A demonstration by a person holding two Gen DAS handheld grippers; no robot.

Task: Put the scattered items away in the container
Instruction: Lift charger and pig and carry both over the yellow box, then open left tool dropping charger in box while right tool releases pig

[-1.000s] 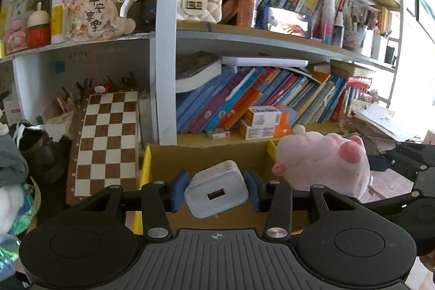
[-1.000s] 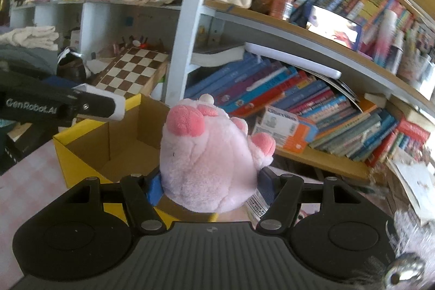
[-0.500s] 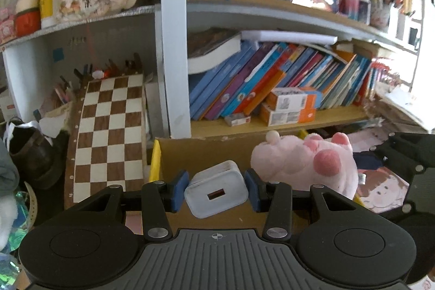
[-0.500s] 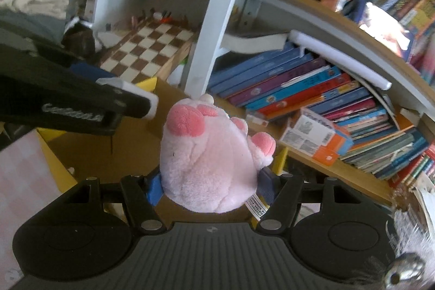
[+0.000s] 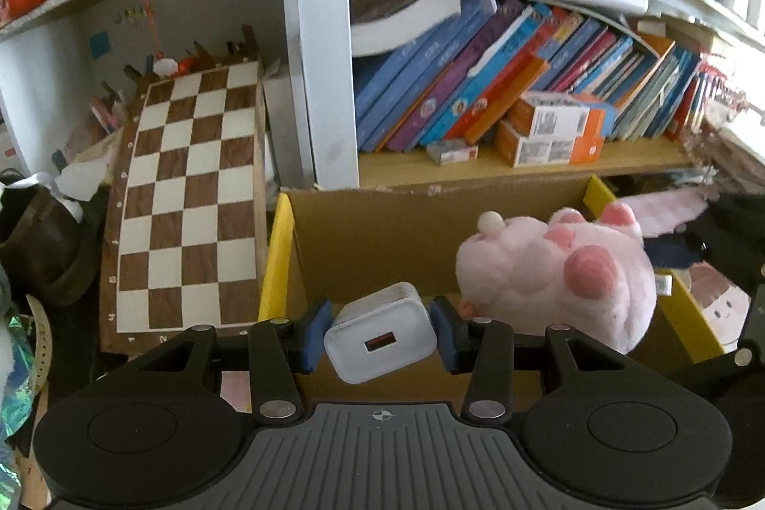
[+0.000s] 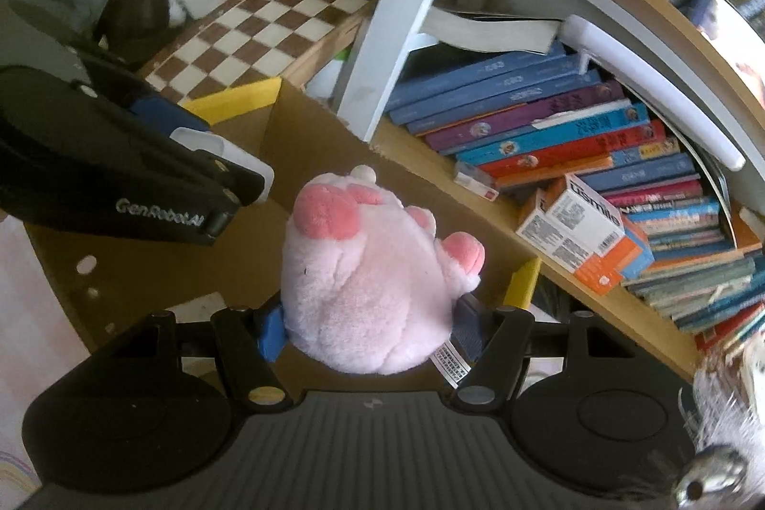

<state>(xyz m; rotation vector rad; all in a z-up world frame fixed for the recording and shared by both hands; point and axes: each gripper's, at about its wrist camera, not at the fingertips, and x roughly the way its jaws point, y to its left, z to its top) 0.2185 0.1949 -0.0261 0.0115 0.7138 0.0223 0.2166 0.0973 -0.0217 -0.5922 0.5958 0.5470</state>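
Left gripper (image 5: 381, 335): jaws clamped on a white charger (image 5: 381, 340), blue pads touching both its sides, USB port facing the camera. The charger hangs above the open box (image 5: 373, 233), over its near left part, not resting on the floor of the box.

Right gripper (image 6: 368, 330): jaws clenched on a pink plush (image 6: 366, 276), gripped at its lower body, snout and feet turned upward. A white label (image 6: 452, 359) hangs from the plush beside the right pad. In the left wrist view the plush (image 5: 554, 276) sits over the right half of the box, just beside the charger and apart from it.

The box is brown cardboard with yellow flaps (image 5: 277, 252); in the right wrist view its inner floor (image 6: 158, 271) shows below the plush. It stands directly in front of a bookshelf (image 5: 478, 166). Leaning books (image 5: 478, 89) and orange-and-white cartons (image 5: 550, 132) occupy the lower shelf. A chessboard (image 5: 191, 194) leans to the left of the box, near its left flap.

In the right wrist view, the left gripper (image 6: 210, 170) appears at left with the charger's white edge (image 6: 224, 154) showing at its tip, over the box.
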